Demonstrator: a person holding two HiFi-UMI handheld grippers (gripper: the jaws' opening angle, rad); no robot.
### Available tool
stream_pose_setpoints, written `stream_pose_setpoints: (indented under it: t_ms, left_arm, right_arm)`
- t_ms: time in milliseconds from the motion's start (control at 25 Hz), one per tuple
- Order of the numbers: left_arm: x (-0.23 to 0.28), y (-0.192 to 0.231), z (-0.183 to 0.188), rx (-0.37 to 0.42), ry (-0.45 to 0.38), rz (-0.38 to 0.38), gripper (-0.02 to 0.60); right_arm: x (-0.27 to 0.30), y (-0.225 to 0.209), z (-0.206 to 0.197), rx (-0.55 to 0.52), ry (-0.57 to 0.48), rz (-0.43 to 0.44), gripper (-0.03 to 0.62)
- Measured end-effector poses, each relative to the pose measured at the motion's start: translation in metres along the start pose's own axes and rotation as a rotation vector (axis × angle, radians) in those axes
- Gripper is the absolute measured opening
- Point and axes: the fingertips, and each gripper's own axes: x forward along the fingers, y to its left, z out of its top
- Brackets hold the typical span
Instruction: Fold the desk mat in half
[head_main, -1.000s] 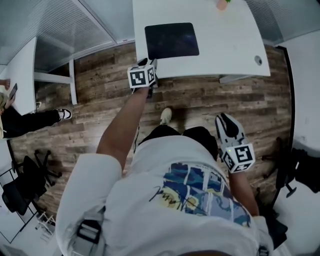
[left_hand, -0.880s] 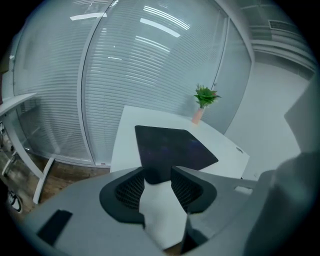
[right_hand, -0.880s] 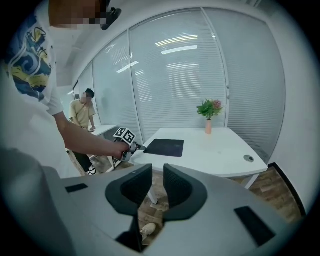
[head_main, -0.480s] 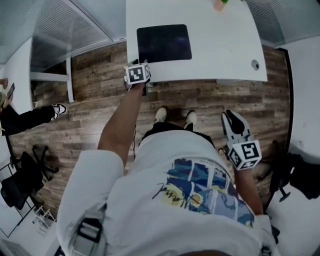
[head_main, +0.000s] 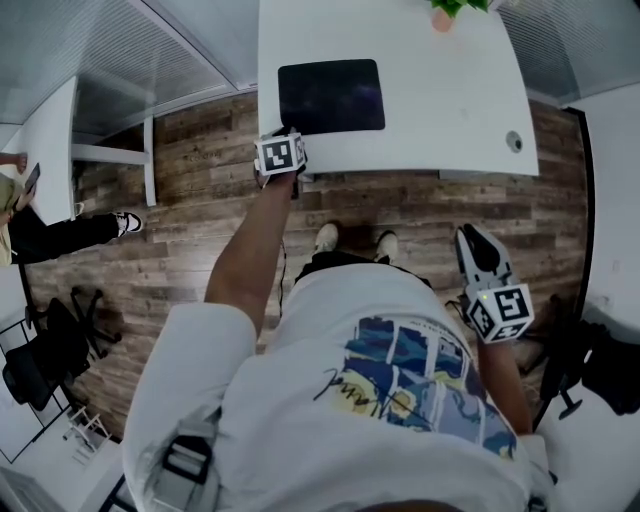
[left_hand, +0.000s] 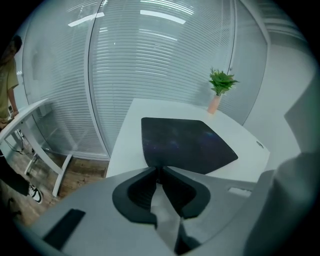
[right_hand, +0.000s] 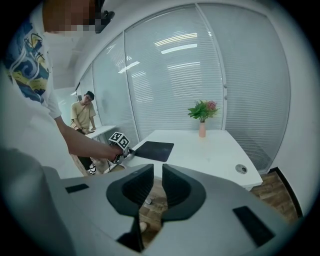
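1. Head view: the desk mat (head_main: 331, 95) is lying flat and unfolded on the white desk (head_main: 450, 110), toward its left side. The left gripper (head_main: 292, 140) is reaching to the mat's near-left corner at the desk edge. The right gripper (head_main: 472, 240) is hanging by the person's side over the wooden floor (head_main: 180, 230), well apart from the desk.
2. Left gripper view: the jaws are closing, with the tips pinching together on the mat's near corner, which is lying between them. The rest of the mat is lying flat. A potted plant (left_hand: 220, 87) is standing at the far edge.
3. Right gripper view: the jaws are standing a little apart with nothing between them, only floor beyond.
4. Step, as I judge it: taking hold of the corner, fold not begun. The next move is probably lifting that corner and carrying it over to the opposite edge. The right gripper likely needs to be taking the other near corner so the edges line up.
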Motion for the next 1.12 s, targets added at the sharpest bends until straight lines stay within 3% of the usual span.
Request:
stream_pose_setpoints:
  t_ms: [160, 600, 760, 1120]
  left_arm:
    - [-0.006, -0.006, 0.005, 0.039, -0.017, 0.027, 0.034]
    - [-0.027, -0.041, 0.034, 0.238, -0.071, 0.093, 0.028]
    - [-0.027, -0.067, 0.046, 0.318, -0.095, 0.075, 0.026]
    - [-0.02, -0.133, 0.056, 0.363, -0.096, 0.003, 0.026]
  right_arm:
    - [-0.005, -0.012, -0.001, 0.009, -0.011, -0.007, 0.052]
    - [-0.017, -0.032, -0.011, 0.041, -0.046, -0.012, 0.048]
    - [-0.024, -0.045, -0.015, 0.054, -0.057, -0.022, 0.046]
    - [-0.036, -0.069, -0.019, 0.072, -0.088, -0.029, 0.043]
